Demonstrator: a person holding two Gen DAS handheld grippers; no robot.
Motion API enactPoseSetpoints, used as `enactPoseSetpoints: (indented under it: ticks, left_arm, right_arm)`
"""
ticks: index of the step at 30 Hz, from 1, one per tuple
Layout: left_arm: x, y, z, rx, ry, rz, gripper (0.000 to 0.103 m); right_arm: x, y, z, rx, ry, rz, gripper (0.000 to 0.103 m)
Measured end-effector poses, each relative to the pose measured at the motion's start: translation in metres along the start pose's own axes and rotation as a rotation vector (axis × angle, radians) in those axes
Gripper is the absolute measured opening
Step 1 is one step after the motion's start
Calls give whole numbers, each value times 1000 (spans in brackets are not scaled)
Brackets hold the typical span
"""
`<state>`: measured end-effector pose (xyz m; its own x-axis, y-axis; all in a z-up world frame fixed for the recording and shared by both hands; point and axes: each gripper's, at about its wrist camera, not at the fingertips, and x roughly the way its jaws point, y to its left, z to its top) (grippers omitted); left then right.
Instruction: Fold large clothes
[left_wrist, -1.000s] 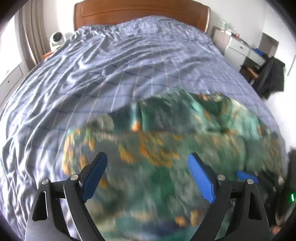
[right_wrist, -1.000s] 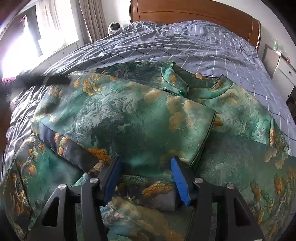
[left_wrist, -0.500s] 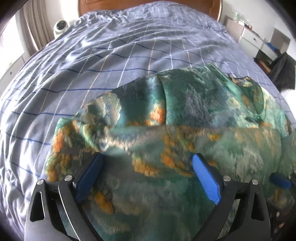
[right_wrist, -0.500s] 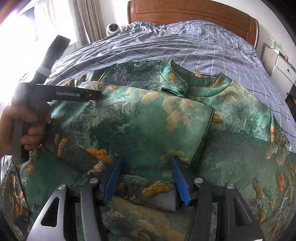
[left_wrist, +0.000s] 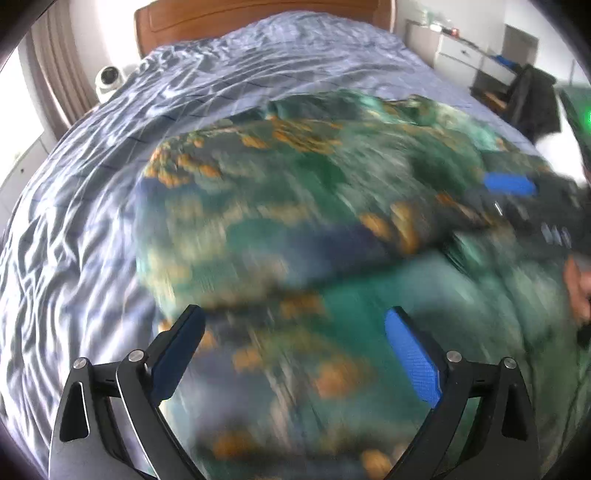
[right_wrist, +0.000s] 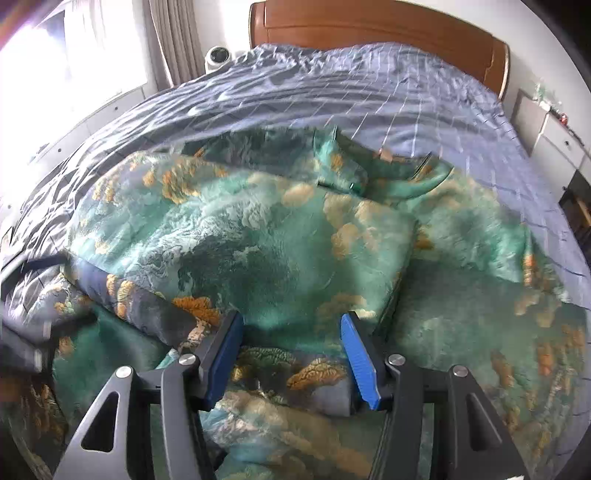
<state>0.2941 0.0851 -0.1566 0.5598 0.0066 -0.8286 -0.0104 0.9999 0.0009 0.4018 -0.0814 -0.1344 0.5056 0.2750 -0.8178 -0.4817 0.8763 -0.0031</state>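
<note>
green silk robe with orange clouds (right_wrist: 295, 236) lies half-folded on our blue checked bedsheet (right_wrist: 369, 96), its folded hem bunched between our right gripper (right_wrist: 291, 350) pads at six o'clock, while our left gripper (left_wrist: 295, 350) has just been spreading, empty, above the nine o'clock side.

the garment (right_wrist: 280, 251) looks like glossy, smooth satin-type cloth; the bedsheet (right_wrist: 369, 96) is matt creased cotton, perhaps; the headboard (right_wrist: 369, 29) is polished wood.
</note>
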Motion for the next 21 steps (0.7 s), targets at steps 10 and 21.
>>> enactPoseSetpoints:
  ticks: [10,21]
  left_arm:
    - [-70,1,-39,-18,-61,-19,98]
    - [-108,90,-99,-179,-15,54,98]
  right_arm:
    - [-95,-2,-29,5,-129,-56,79]
    - [-170,-66,-131,127,-69,-156,79]
